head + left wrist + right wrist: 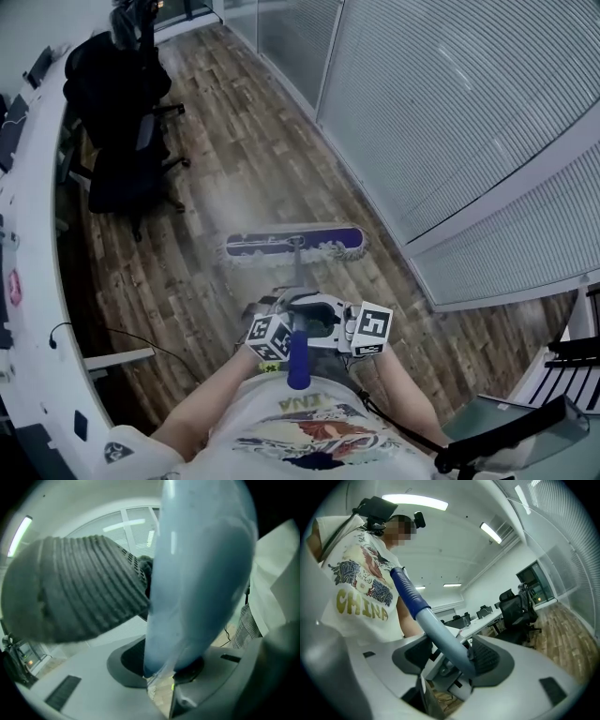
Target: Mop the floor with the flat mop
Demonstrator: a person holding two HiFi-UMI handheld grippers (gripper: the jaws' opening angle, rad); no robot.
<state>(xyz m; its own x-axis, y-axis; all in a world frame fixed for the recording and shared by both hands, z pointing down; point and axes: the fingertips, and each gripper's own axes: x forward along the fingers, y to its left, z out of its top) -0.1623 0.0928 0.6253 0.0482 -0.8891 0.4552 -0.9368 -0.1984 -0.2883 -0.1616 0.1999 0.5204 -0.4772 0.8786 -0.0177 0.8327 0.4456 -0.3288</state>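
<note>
The flat mop's purple head [295, 244] lies flat on the wooden floor [244, 159] in front of me. Its pale blue handle [297, 281] runs back to a dark blue end grip [298, 368] at my chest. My left gripper [281, 323] and right gripper [323, 323] sit side by side on the handle, just below that grip. In the left gripper view the handle [197, 583] fills the frame, and the left gripper [164, 667] is shut on it. In the right gripper view the handle [440, 637] crosses between the jaws of the right gripper [452, 656], pressed against one pad [485, 658].
Black office chairs [122, 122] stand at the far left beside a curved white desk [28, 234]. A glass wall with blinds [450, 122] runs along the right. A thin cable [141, 342] trails on the floor near the desk. More desks and chairs [518, 611] stand behind.
</note>
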